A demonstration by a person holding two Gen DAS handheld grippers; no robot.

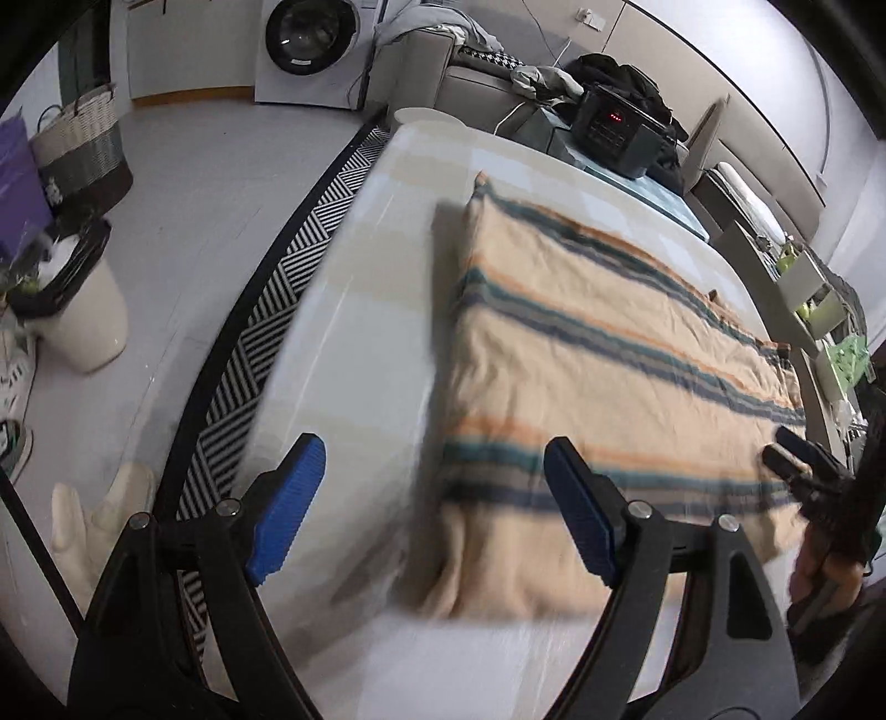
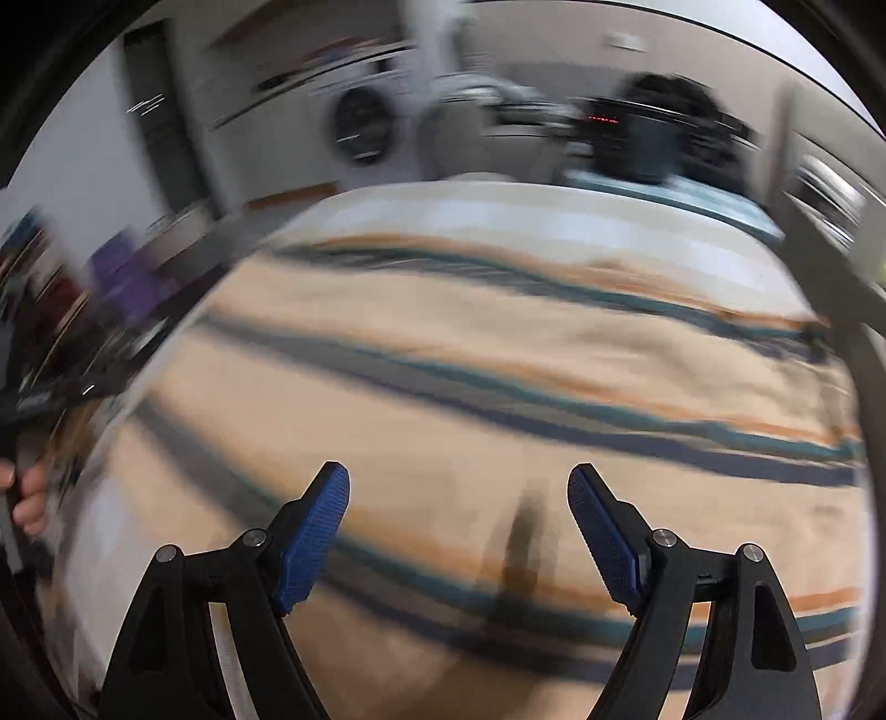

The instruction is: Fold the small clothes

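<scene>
A peach garment with teal, navy and orange stripes [image 1: 598, 365] lies flat on the white table [image 1: 360, 310], filling its right half. My left gripper [image 1: 434, 509] hovers open over the garment's near left edge, nothing between its blue pads. In the left wrist view the right gripper [image 1: 797, 459] shows at the far right edge, held by a hand, over the garment's right side. The right wrist view is blurred by motion: my right gripper [image 2: 459, 531] stands open above the striped garment [image 2: 498, 376], with nothing between its fingers.
A black device with red lights [image 1: 614, 130] sits at the table's far end. On the floor to the left are a zigzag-patterned rug [image 1: 277, 310], a white bin [image 1: 77, 299] and a woven basket [image 1: 83, 149]. A washing machine [image 1: 307, 50] stands at the back.
</scene>
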